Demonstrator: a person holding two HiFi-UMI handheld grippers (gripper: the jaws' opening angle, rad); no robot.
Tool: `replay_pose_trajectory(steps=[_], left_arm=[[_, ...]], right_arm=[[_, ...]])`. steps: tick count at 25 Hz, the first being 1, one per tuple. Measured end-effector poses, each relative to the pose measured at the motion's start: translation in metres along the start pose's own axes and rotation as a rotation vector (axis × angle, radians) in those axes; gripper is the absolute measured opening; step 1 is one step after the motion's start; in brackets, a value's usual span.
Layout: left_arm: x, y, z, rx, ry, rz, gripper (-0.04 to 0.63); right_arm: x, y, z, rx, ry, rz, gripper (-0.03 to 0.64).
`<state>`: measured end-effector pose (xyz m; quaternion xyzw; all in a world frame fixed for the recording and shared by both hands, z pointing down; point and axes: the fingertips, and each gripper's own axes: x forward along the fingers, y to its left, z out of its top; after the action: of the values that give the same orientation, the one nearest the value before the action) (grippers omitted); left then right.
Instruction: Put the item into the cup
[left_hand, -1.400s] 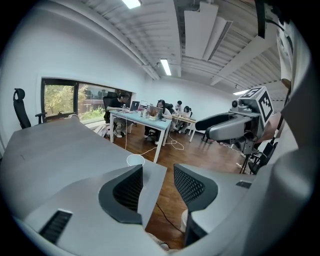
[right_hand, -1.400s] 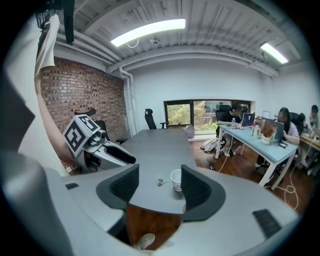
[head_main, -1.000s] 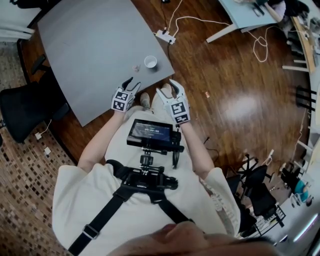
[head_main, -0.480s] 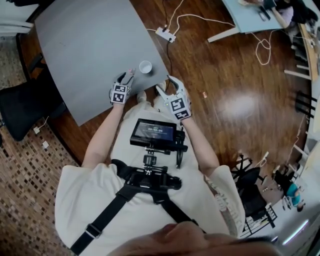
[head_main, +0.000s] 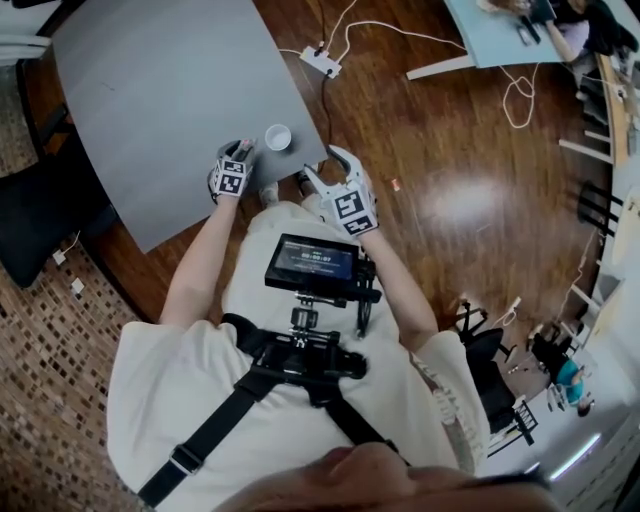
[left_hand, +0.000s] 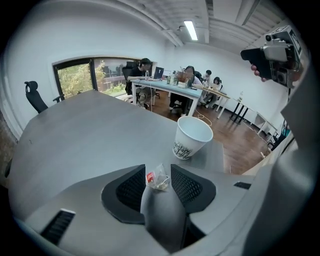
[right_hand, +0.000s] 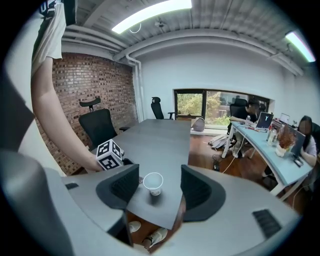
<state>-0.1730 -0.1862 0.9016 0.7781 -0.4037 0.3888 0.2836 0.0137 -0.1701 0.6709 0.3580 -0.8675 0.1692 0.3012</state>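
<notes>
The left claw was closing around the small clear packet on the grey tabletop near the white cup, while the right claw hung open and empty.

The cup stands on the table near its corner. In the left gripper view, a packet lies on the table with the cup at its 1 o'clock. On the floor, a power strip lies beyond that corner.
</notes>
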Motion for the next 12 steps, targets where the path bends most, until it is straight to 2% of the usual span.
replay_pose_trajectory(steps=[6, 12], left_arm=[[0.003, 0.001, -0.018, -0.002, 0.058, -0.013, 0.127], [0.002, 0.001, -0.022, 0.08, 0.078, 0.006, 0.041]], right_arm=[[-0.001, 0.0, 0.0, 0.004, 0.02, 0.0, 0.278], [0.0, 0.003, 0.008, 0.005, 0.011, 0.0, 0.278]])
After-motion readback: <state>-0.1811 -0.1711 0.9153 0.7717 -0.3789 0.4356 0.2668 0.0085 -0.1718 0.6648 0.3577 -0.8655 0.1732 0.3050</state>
